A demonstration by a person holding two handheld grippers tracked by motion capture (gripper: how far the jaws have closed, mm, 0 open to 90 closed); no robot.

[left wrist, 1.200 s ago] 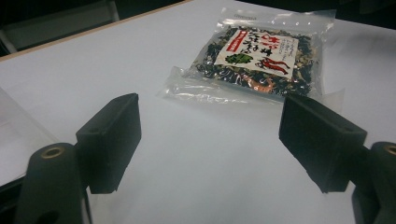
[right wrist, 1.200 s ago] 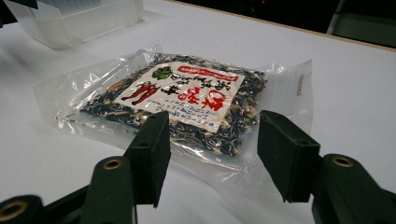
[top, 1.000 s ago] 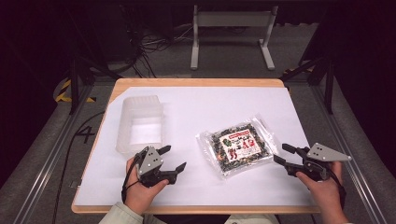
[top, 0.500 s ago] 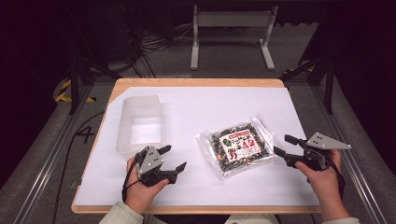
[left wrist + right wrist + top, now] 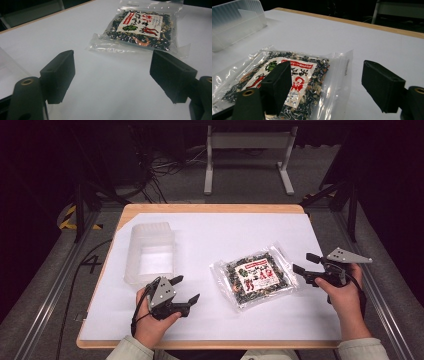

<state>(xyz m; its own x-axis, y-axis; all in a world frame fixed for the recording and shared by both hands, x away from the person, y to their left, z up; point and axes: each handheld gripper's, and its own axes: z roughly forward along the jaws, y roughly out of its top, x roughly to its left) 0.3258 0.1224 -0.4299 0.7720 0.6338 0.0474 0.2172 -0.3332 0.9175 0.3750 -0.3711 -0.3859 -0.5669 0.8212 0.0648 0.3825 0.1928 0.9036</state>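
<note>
A clear bag of dark dried food with a white and red label (image 5: pixel 256 277) lies flat on the white table, right of centre. My right gripper (image 5: pixel 306 263) hovers just right of the bag's edge; its jaws have just been opening and stand wide, nothing between them. In the right gripper view the bag (image 5: pixel 287 82) lies under and beyond the left jaw. My left gripper (image 5: pixel 184 289) rests near the front edge, open and empty, pointing toward the bag (image 5: pixel 140 27). A clear plastic tub (image 5: pixel 150 252) stands at the left.
The white sheet (image 5: pixel 225 227) covers a wooden table top (image 5: pixel 210 208). In the right gripper view the tub (image 5: pixel 234 22) is at the far left. A metal stand (image 5: pixel 248 150) and cables lie on the dark floor beyond the table.
The right gripper has moved up the table, away from the front edge, and tilted, its jaws spreading wider beside the bag. The left gripper has stayed where it was.
</note>
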